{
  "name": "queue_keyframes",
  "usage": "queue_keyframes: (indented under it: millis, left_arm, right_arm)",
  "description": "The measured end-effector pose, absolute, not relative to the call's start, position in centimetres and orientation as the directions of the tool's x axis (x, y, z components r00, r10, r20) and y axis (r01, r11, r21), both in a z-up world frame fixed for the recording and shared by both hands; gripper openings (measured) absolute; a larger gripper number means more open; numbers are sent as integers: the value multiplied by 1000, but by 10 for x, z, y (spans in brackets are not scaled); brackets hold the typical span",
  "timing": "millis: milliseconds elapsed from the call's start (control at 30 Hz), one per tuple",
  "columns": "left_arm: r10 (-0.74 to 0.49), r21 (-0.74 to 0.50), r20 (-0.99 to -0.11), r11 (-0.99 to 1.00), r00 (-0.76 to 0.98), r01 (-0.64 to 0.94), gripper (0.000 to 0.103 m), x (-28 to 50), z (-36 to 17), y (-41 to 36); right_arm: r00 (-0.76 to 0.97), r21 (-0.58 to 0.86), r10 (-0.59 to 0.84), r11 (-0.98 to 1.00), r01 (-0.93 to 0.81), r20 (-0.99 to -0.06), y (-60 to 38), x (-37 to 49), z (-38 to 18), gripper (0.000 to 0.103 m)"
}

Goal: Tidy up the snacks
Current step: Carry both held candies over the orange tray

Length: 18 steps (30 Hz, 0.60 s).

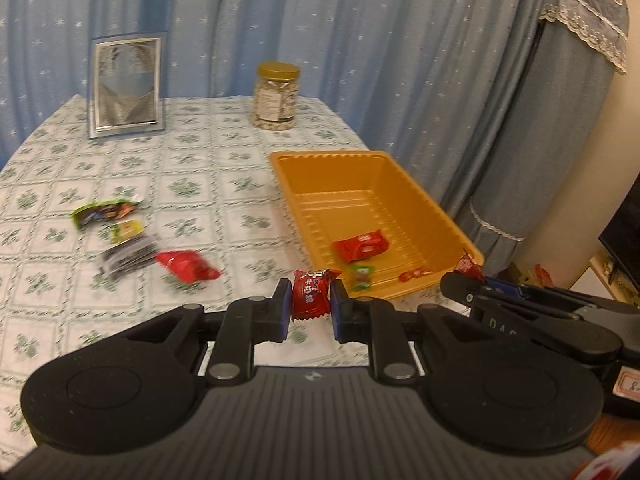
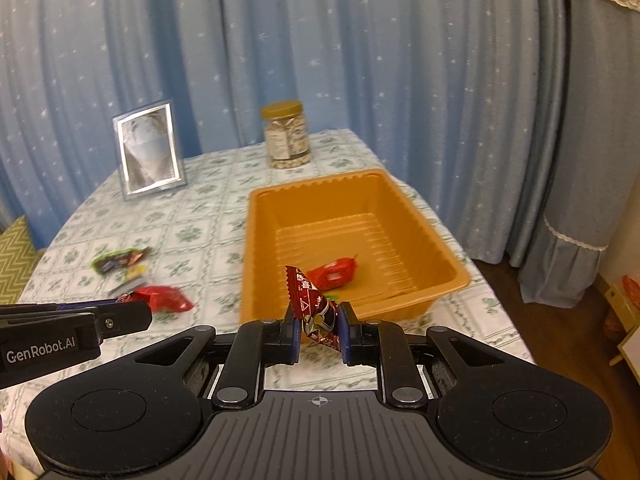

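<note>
The left hand-held gripper [image 1: 310,307] is clamped on a red candy [image 1: 309,295], and the right hand-held gripper [image 2: 318,330] pinches a dark-red candy [image 2: 312,304] that sticks up tilted between its pads. The orange tray [image 2: 404,200] on the counter [image 1: 208,168] holds a red packet [image 1: 362,245], a green sweet [image 1: 361,276] and a small red sweet [image 1: 416,274]. Left of the tray, loose snacks [image 1: 140,240] lie near one another, with a jar [image 1: 277,96] and a frame [image 1: 126,86] at the far edge.
</note>
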<state>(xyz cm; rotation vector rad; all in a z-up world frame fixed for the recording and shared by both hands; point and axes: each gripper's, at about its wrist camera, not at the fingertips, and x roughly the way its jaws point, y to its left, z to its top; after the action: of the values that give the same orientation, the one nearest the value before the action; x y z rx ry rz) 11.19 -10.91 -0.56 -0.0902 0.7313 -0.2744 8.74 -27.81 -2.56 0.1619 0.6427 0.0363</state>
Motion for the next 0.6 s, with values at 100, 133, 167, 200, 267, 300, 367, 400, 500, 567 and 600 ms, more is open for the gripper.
queue_keyframes:
  millis: [100,133,167,200,267,300,367,400,500,567,600]
  left_arm:
    - [-291,-179,-645,957,707,229,18,121,-6,-119]
    - [-295,-182,-645,955,705,233,18,124,-6,-122]
    - [-298,-184,-646,954,703,235,18,127,-7,-124]
    - [-299,-184,-646,954,702,238,18,130,-7,-126]
    - [-302,-184,-647,953,700,241,18,136,-8,-131]
    - [-304,-185,-649,952,698,243,18,140,-9,-133]
    - [-308,-187,-651,951,693,247,18,146,-11,-137]
    - [-311,-188,-652,950,692,249,18,149,-11,-139]
    - [-318,-192,-654,947,686,256,18,159,-14,-145]
    - [-323,-192,-654,946,684,263,18,166,-16,-150]
    - [-325,-191,-655,945,682,266,18,169,-16,-152]
  right_arm:
    - [803,163,72,986,31,-591,-286,92,-25,19]
    - [804,165,70,986,35,-591,-288,94,-25,19]
    - [804,166,68,985,39,-591,-291,96,-25,19]
    - [804,167,66,985,42,-591,-293,99,-25,19]
    - [805,167,63,985,46,-590,-297,103,-25,19]
    - [805,169,62,984,48,-589,-298,106,-26,19]
    - [807,172,60,984,52,-588,-302,111,-26,19]
    - [807,172,59,984,53,-588,-304,114,-26,19]
    - [805,170,56,984,56,-591,-308,122,-28,19]
    - [804,165,53,985,57,-592,-310,127,-29,19]
    - [804,165,52,985,58,-592,-311,130,-30,19]
